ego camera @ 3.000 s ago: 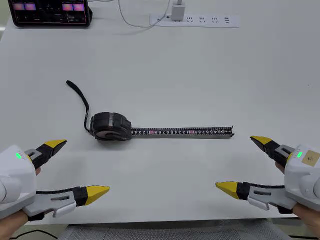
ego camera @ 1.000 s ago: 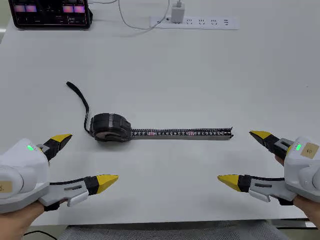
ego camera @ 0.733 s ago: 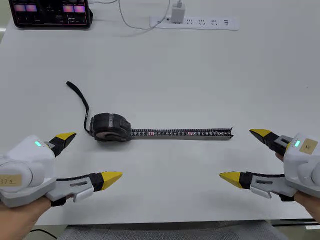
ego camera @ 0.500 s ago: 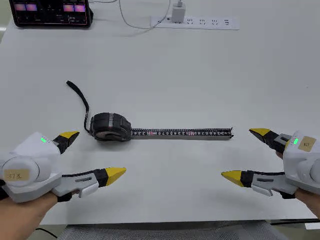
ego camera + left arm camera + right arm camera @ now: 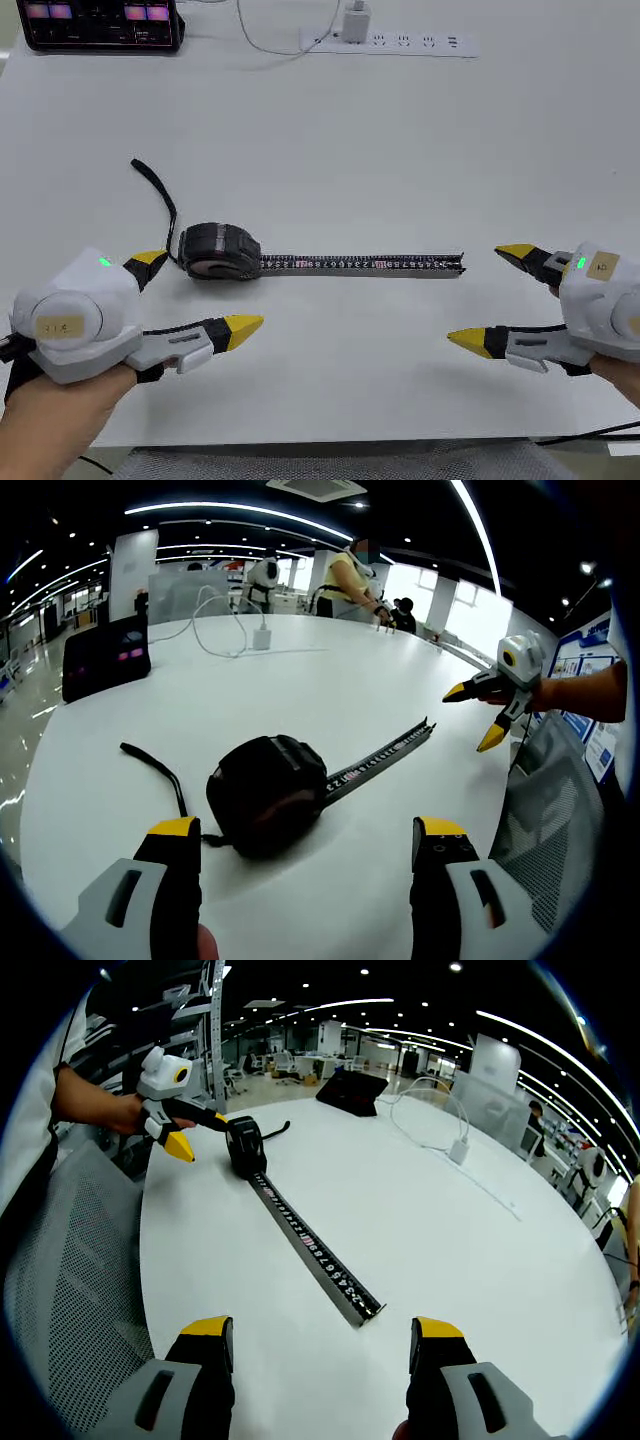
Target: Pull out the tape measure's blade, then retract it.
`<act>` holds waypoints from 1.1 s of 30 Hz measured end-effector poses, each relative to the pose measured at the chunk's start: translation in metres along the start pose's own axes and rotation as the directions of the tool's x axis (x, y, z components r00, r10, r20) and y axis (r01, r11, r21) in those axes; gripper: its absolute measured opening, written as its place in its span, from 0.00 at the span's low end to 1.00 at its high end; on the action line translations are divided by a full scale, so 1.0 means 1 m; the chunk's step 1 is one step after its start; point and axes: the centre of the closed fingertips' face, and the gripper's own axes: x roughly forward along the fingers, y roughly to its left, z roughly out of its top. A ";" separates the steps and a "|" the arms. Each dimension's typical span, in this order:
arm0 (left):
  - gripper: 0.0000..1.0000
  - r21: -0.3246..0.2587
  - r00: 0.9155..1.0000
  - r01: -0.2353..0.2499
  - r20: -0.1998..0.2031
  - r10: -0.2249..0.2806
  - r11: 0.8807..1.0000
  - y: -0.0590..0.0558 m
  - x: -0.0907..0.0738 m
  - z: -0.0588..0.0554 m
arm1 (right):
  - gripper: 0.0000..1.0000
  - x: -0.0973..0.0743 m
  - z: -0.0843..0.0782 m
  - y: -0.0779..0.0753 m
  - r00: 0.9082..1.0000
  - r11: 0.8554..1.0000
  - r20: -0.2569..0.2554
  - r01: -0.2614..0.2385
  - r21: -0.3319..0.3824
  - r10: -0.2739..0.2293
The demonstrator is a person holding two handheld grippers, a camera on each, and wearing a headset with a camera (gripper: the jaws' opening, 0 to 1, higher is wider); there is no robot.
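Note:
A black tape measure case lies on the white table, its wrist strap trailing to the back left. The blade is out and flat on the table, its end hook pointing right. My left gripper is open just in front of the case, which sits between and beyond the jaws. My right gripper is open a little past the hook, and the blade tip lies just ahead of its jaws. Neither gripper touches the tape measure.
A white power strip with a plugged charger and cable stands at the far edge, beside a black device with lit screens at the back left. A mesh chair shows under the table's front edge.
My left gripper has moved forward and rightward, closer to the case. My right gripper has shifted slightly. The case and pulled-out blade have stayed in place.

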 end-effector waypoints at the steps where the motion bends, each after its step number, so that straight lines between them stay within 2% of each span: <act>1: 0.84 -0.007 1.000 -0.004 0.002 0.004 1.000 0.001 0.001 0.001 | 0.69 0.000 0.000 -0.001 1.000 1.000 -0.002 -0.002 -0.005 0.002; 12: 0.83 -0.034 1.000 -0.011 0.021 0.012 0.999 -0.002 0.010 0.013 | 0.68 0.001 0.003 -0.013 1.000 1.000 0.000 0.003 -0.018 -0.003; 22: 0.82 -0.063 0.999 -0.036 0.030 0.038 0.997 0.000 0.011 0.015 | 0.67 0.002 0.007 -0.017 1.000 1.000 0.006 0.004 -0.022 -0.004; 28: 0.81 -0.079 0.997 -0.071 0.033 0.074 0.994 0.001 0.013 0.016 | 0.65 0.003 0.005 -0.018 1.000 1.000 -0.011 -0.013 -0.029 0.013; 33: 0.80 -0.091 0.995 -0.096 0.032 0.100 0.991 0.003 0.015 0.016 | 0.60 0.006 0.003 -0.025 0.998 0.996 -0.048 -0.046 -0.071 0.043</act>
